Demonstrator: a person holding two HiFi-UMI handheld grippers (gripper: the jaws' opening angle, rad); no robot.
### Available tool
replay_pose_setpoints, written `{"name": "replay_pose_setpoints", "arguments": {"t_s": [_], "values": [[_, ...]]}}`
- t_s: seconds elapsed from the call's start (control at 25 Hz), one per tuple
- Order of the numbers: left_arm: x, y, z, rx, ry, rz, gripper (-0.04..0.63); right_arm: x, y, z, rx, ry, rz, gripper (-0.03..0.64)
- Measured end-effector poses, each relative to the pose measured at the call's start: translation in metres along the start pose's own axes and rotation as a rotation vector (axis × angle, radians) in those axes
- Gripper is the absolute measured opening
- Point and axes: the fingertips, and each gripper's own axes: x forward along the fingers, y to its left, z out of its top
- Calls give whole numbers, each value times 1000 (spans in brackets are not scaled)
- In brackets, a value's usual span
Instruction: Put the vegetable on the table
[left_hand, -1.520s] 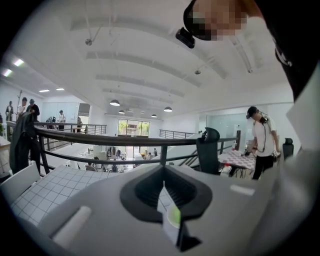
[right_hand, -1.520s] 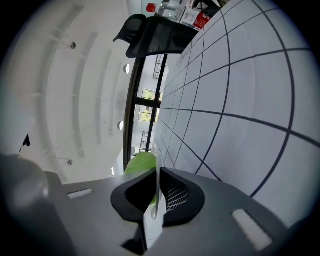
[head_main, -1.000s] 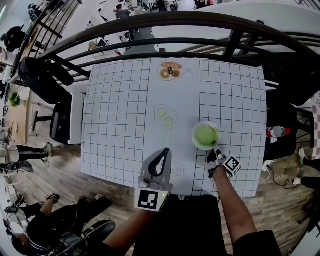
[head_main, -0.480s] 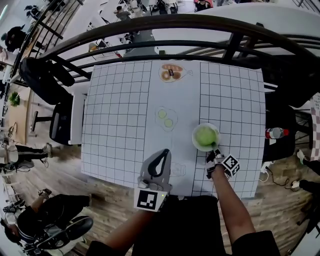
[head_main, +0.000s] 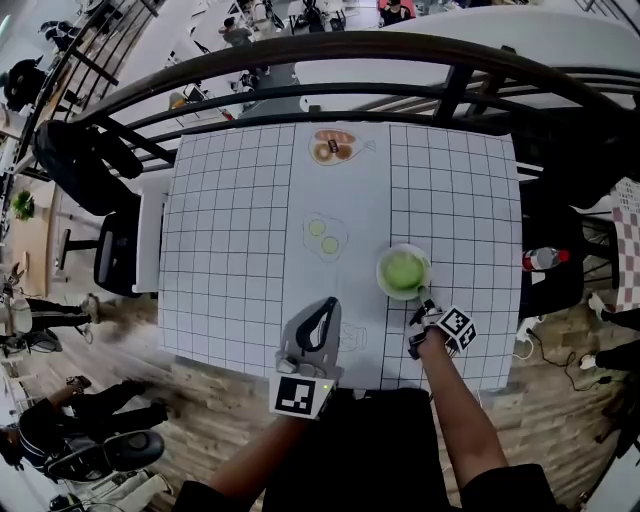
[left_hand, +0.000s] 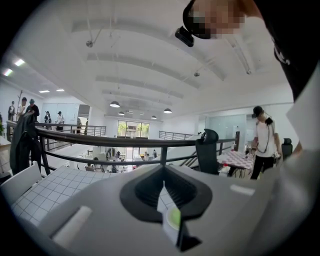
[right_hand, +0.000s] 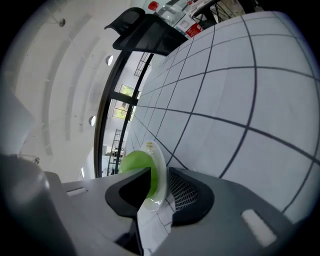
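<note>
A white bowl (head_main: 382, 262) holding a round green vegetable (head_main: 404, 271) stands on the grid-patterned table (head_main: 230, 220), right of centre. My right gripper (head_main: 424, 304) is at the bowl's near rim. In the right gripper view the bowl's rim (right_hand: 159, 162) runs between the jaws with the vegetable (right_hand: 131, 162) behind the left one. The jaws are opening, and a gap shows between the rim and the right pad. My left gripper (head_main: 327, 301) is shut and empty, held over the table's near edge, and points out over the railing (left_hand: 164, 184).
Printed food pictures lie on the cloth's middle strip, one at the far side (head_main: 333, 146) and one nearer (head_main: 323, 235). A dark railing (head_main: 300, 50) curves behind the table. A chair (head_main: 120, 250) stands to the left, a bottle (head_main: 545, 259) to the right.
The right gripper stays at the bowl's near rim and the left gripper holds still. The whole view has drifted slightly; people at the lower left have moved.
</note>
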Motion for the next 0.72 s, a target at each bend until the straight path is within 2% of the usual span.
{"name": "replay_pose_setpoints", "arguments": {"t_s": [0.24,0.44,0.72], "values": [[-8,-12,-4,-23,-3,-27,8,-35,-3,1,-6,-52,1,93],[-20,-21,-4,-26,-14,-61,8,-67,21,-7,-79,-69,43,83],[-49,-12,-6,-21,-43,-63,8,-113,67,-36,-169,-77,109,77]]}}
